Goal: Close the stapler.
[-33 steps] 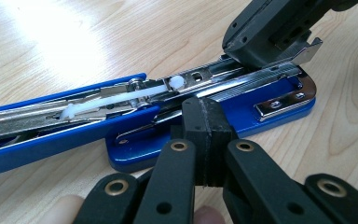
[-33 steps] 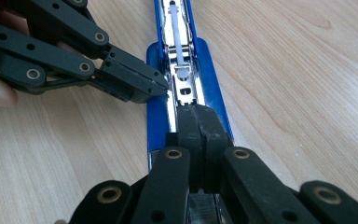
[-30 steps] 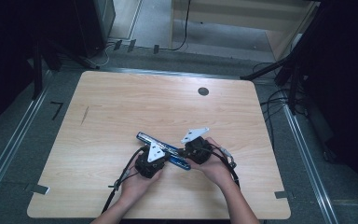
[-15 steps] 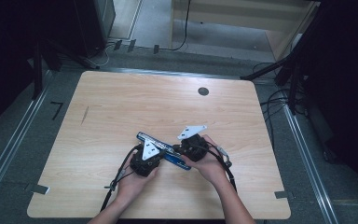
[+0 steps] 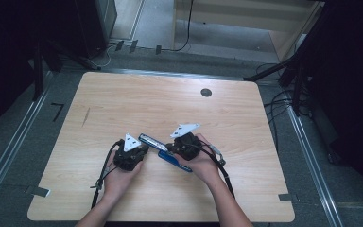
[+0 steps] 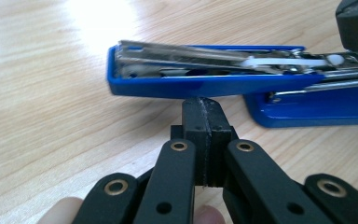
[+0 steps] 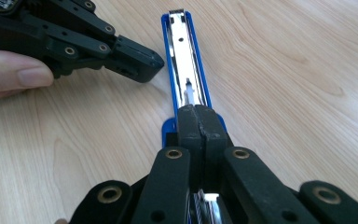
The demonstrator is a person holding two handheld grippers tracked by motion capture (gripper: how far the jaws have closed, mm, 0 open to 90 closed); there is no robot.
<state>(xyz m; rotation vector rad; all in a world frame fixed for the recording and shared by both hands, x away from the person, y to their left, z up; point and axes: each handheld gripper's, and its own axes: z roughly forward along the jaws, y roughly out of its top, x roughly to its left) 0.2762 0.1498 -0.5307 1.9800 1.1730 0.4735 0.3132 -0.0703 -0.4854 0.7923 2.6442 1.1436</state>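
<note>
The blue stapler (image 5: 163, 149) lies swung open on the wooden tabletop (image 5: 137, 101), nearer the front edge than the back and roughly midway between the left and right edges. Bare wood runs wide on all sides of it, widest toward the back edge, where a small dark round grommet (image 5: 206, 92) sits near the right back corner. The stapler's long axis runs slantwise: the metal magazine arm reaches toward the back left, and the blue base runs toward the front right.

In the right gripper view the magazine channel faces up and points straight away from the right gripper (image 7: 196, 122). Its jaws are clenched together, pressing down on the stapler's hinge end, not grasping it. The left gripper (image 6: 204, 114) is likewise clenched on nothing, its tip just under the side of the raised arm, near the arm's free end.
</note>
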